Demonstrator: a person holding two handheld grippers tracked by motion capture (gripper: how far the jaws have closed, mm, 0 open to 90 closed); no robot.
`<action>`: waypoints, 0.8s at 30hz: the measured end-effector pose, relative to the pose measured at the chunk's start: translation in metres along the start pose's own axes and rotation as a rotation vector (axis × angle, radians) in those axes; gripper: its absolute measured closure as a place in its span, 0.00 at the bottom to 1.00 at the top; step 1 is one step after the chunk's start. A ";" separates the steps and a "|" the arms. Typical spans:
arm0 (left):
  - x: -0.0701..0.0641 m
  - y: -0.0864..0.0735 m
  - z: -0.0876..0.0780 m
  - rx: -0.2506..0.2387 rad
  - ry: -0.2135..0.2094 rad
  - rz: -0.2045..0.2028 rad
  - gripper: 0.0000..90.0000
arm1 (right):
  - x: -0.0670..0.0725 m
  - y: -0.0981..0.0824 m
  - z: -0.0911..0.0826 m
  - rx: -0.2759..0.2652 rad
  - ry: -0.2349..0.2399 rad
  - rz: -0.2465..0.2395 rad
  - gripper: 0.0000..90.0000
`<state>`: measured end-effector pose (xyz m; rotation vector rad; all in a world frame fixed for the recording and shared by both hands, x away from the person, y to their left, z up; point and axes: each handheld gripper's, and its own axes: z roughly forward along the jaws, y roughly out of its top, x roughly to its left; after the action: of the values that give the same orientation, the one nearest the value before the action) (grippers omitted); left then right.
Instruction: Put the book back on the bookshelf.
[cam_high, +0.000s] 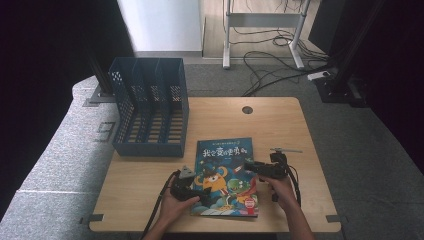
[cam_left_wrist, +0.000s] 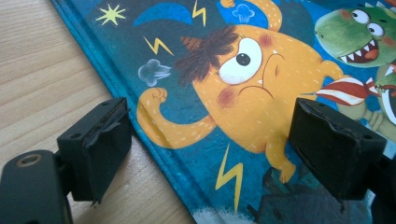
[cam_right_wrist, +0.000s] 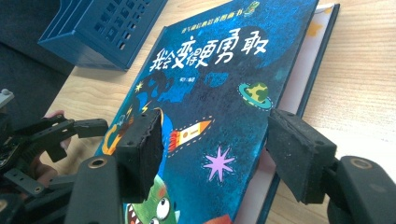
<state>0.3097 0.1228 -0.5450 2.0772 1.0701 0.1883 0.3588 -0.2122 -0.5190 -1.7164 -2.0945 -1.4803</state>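
A picture book (cam_high: 225, 175) with a blue cover, an orange monster and a green dinosaur lies flat on the wooden table (cam_high: 280, 125). My left gripper (cam_high: 200, 192) sits at the book's left edge. In the left gripper view, the left gripper (cam_left_wrist: 210, 149) stands open, one jaw over bare wood and the other over the book (cam_left_wrist: 224, 93). My right gripper (cam_high: 250, 167) is at the book's right side. In the right gripper view, the right gripper (cam_right_wrist: 215, 149) stands wide across the free edge of the book (cam_right_wrist: 219, 84), pads clear of it. White pages (cam_right_wrist: 301, 70) peek out under the cover.
A blue slotted file rack (cam_high: 150, 107) stands at the table's back left, also in the right gripper view as the rack (cam_right_wrist: 98, 28). A round cable hole (cam_high: 247, 109) sits at the back middle. Bare wood lies right of the book. Cables cross the floor behind.
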 end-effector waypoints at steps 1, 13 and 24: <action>0.000 0.000 0.000 0.000 0.000 0.000 0.14 | 0.000 0.000 0.000 0.000 0.000 0.000 0.41; -0.001 0.000 0.000 0.005 0.012 0.012 0.15 | -0.001 -0.003 0.011 0.074 -0.074 -0.053 0.39; 0.000 0.000 0.000 0.005 0.007 0.011 0.15 | 0.012 -0.003 0.030 0.098 -0.077 -0.112 0.39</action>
<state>0.3092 0.1225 -0.5450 2.0889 1.0645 0.1981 0.3670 -0.1828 -0.5298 -1.6732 -2.2956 -1.3328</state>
